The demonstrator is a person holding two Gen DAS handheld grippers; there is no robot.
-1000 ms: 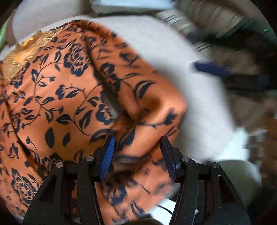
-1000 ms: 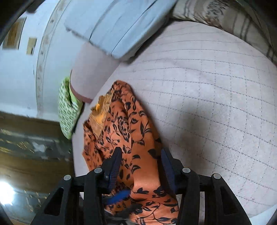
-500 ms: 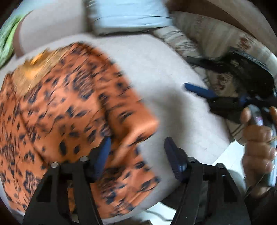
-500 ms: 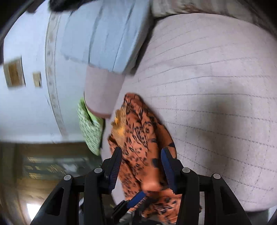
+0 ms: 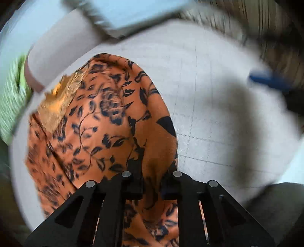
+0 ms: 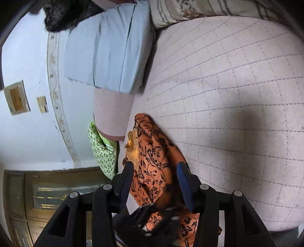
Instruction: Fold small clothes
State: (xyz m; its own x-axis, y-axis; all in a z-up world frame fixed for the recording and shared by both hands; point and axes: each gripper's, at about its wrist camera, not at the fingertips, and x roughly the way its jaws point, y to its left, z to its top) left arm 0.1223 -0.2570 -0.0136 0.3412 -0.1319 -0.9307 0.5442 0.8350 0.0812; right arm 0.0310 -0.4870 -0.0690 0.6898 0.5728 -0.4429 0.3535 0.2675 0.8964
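Observation:
An orange garment (image 5: 106,123) with a dark floral print and a gold-trimmed edge lies bunched on the pale checked bed cover (image 5: 218,114). My left gripper (image 5: 152,167) points steeply down, its jaws closing on a raised fold of the cloth, which fills the narrow gap between them. In the right wrist view the same garment (image 6: 152,152) lies near the bed's left edge. My right gripper (image 6: 154,171) hovers over it, fingers wide apart with nothing pressed. The left gripper (image 6: 152,214) shows below it, with cloth in it. A blurred blue pad of the right gripper (image 5: 266,79) appears at the far right.
A folded light blue blanket (image 6: 106,47) and a striped pillow (image 6: 190,9) lie at the head of the bed. A pink bolster (image 6: 112,114) and a green patterned cushion (image 6: 102,152) sit by the garment's far end. The checked cover (image 6: 237,95) stretches bare to the right.
The left jaws stood wide half a second ago and have now come together on a fold of the orange cloth while the left hand rose. The right gripper rolled earlier, then stayed put.

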